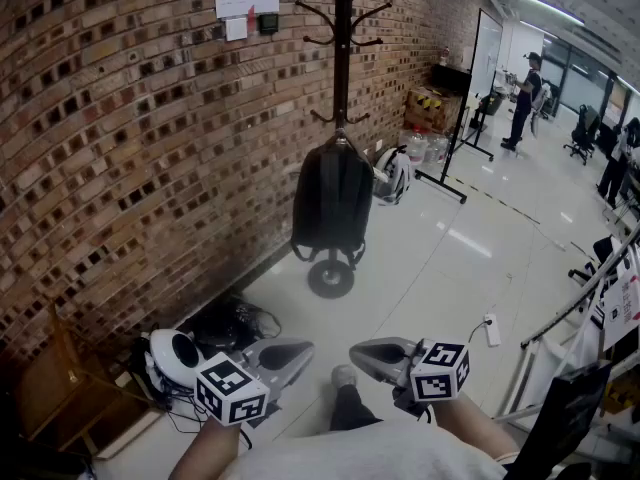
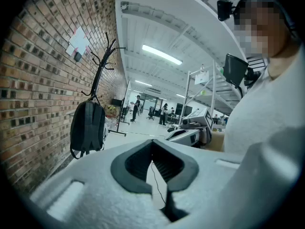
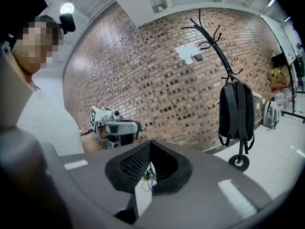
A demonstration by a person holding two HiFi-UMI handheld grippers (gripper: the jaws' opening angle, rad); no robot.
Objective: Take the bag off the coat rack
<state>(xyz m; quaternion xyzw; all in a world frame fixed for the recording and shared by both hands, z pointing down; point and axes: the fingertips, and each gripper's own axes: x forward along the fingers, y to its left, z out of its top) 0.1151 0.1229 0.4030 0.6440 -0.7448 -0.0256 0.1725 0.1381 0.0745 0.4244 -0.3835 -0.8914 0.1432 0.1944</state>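
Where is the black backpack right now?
In the head view, the black backpack hangs on the coat rack near the middle of the picture, just right of the brick wall.

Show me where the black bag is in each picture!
Head view: the bag hangs in the middle, slightly above centre.
Left gripper view: the bag is at the left, beside the brick wall.
Right gripper view: the bag is at the right.
Shared landmark: the coat rack it hangs from shows in all three.
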